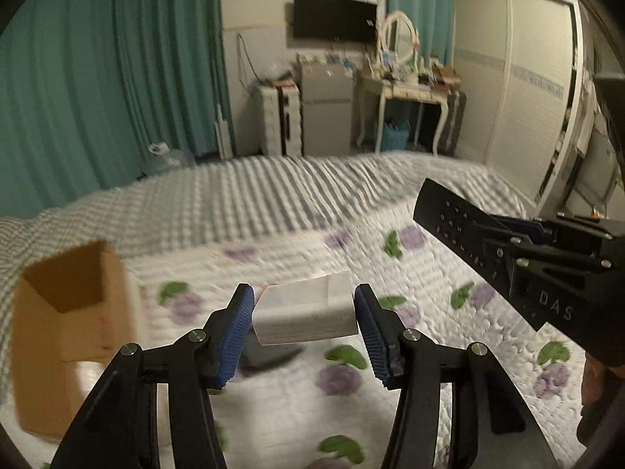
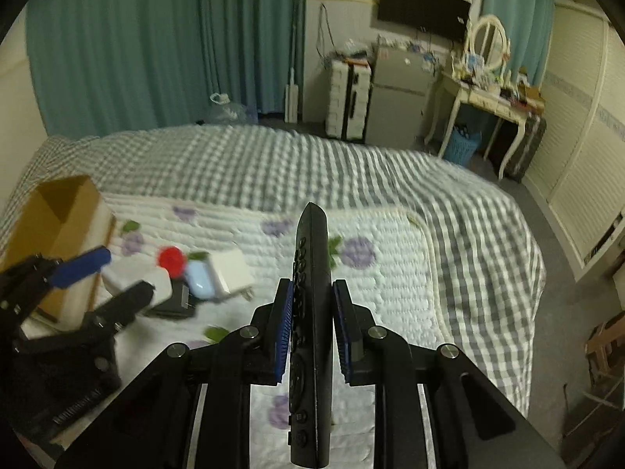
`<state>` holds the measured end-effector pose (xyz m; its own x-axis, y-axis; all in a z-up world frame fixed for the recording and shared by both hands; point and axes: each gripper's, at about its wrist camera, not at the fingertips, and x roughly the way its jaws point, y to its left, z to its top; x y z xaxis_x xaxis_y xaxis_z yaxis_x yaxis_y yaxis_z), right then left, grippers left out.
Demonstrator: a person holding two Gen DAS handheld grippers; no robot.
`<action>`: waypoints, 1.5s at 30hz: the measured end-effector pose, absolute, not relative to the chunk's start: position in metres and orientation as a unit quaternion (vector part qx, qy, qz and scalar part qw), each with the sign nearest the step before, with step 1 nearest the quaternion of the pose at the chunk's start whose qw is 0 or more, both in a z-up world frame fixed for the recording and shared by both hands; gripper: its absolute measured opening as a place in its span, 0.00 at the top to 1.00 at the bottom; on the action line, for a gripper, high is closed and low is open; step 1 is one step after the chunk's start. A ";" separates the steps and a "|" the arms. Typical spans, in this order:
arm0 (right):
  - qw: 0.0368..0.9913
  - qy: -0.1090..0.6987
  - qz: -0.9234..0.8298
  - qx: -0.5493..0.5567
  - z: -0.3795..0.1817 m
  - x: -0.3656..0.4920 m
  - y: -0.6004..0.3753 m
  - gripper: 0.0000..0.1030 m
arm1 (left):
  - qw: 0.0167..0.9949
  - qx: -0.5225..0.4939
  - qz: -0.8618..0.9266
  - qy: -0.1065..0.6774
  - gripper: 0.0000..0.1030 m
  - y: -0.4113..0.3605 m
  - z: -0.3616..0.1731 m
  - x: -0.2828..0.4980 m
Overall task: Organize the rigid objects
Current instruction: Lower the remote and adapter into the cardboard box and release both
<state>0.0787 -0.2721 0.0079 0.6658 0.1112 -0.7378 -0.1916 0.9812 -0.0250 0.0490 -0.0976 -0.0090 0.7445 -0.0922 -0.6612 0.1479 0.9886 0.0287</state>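
1. The bed (image 2: 273, 164) fills the room's middle, covered by a grey-and-white checked spread with a puckered weave; over its near part lies a white quilted mat (image 1: 410, 297) printed with purple flowers and green leaves.
2. An open brown cardboard box (image 1: 66, 312) stands at the left edge of the mat, its walls plain and matte.
3. The right gripper (image 2: 311, 328) is clamped on a long black remote control (image 2: 312, 312). The slim plastic bar stands on edge between the ribbed blue pads (image 2: 284, 332), its rounded tip pointing away toward the far end of the bed and its buttons facing left.
4. The left gripper (image 1: 304, 324) grips a white rectangular box (image 1: 306, 312), smooth-sided and blurred, held above the mat just right of the cardboard box, a blue pad against each end.
5. On the mat near the left gripper lie a white charger plug (image 2: 230, 273), a pale blue case (image 2: 201, 279), a flat dark object (image 2: 174, 305) and a small red round piece (image 2: 171, 258).
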 end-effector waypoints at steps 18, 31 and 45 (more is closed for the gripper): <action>0.914 0.331 0.221 -0.073 0.086 0.058 -0.075 0.81 | 0.949 -0.009 0.053 0.312 0.48 0.085 0.036 0.022; 0.881 0.376 0.272 -0.089 0.027 0.101 0.026 0.81 | 0.933 0.011 0.072 0.353 0.48 0.134 -0.022 0.050; 0.862 0.412 0.284 -0.080 -0.020 0.137 0.049 0.81 | 0.921 0.018 0.057 0.385 0.48 0.144 -0.049 0.068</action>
